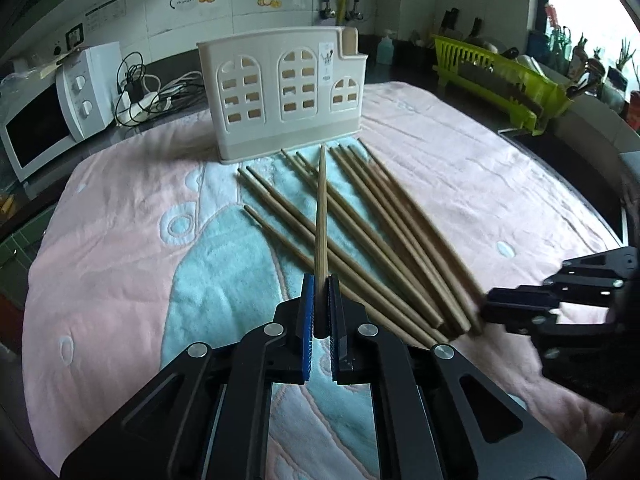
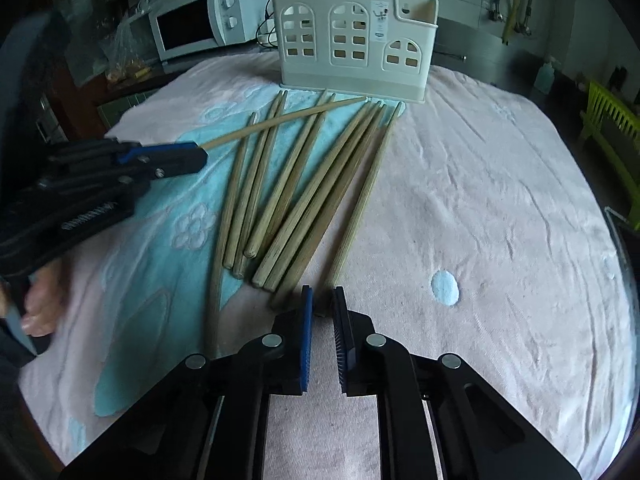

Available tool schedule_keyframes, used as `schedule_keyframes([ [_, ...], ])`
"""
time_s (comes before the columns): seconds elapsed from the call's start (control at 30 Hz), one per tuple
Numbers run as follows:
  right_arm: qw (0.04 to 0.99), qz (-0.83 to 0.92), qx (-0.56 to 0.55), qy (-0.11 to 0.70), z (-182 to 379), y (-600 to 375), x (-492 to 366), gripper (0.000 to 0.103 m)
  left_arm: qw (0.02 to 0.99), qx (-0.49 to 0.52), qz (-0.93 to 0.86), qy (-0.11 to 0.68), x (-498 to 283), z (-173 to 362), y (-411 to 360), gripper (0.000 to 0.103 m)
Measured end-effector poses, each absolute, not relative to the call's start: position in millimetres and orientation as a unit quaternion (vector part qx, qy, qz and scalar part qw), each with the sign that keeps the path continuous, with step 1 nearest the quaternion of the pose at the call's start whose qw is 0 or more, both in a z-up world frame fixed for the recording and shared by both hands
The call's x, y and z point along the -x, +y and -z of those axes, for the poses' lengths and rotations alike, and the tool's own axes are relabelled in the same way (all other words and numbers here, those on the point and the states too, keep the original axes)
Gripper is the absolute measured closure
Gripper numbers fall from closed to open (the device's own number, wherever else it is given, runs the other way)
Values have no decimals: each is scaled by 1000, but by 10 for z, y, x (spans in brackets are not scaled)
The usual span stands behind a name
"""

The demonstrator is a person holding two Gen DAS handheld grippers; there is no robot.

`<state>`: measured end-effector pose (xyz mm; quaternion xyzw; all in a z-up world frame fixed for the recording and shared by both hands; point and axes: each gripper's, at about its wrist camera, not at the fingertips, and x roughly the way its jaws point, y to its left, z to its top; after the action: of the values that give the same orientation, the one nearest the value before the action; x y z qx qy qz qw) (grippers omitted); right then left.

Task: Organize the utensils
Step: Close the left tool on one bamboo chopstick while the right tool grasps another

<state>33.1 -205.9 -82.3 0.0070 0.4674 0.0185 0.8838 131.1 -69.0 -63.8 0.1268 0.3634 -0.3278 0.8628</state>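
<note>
One chopstick (image 1: 321,216) clamped in left tongs (image 1: 320,280), lifted, tip toward holder (image 1: 286,92) at twelve o'clock. Right tongs (image 2: 322,292) nearly closed, seemingly empty. Remaining chopsticks (image 2: 288,192) on towel (image 2: 480,200); holder looks unfilled.

One wooden chopstick (image 1: 321,216) raised above the fanned chopsticks (image 2: 280,196) before the cream holder (image 1: 286,92)

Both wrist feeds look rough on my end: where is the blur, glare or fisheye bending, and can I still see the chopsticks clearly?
Left wrist view: window glare blown out upper right; right tongs smeared by motion; held chopstick sharp. Right wrist view: dim dark corners, holder bowed by fisheye, loose chopsticks crisp, left tongs slightly soft.
</note>
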Motion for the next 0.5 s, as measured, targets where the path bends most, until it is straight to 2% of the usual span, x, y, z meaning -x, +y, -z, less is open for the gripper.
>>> schedule_keyframes([
  [0.27,888,-23,-38,458,802,-2186,-325,94,874,-122,320,346,-1146,455,-622,98],
  [0.5,911,-15,-43,409,479,-2372,-125,95,889,-104,312,319,-985,179,-549,98],
])
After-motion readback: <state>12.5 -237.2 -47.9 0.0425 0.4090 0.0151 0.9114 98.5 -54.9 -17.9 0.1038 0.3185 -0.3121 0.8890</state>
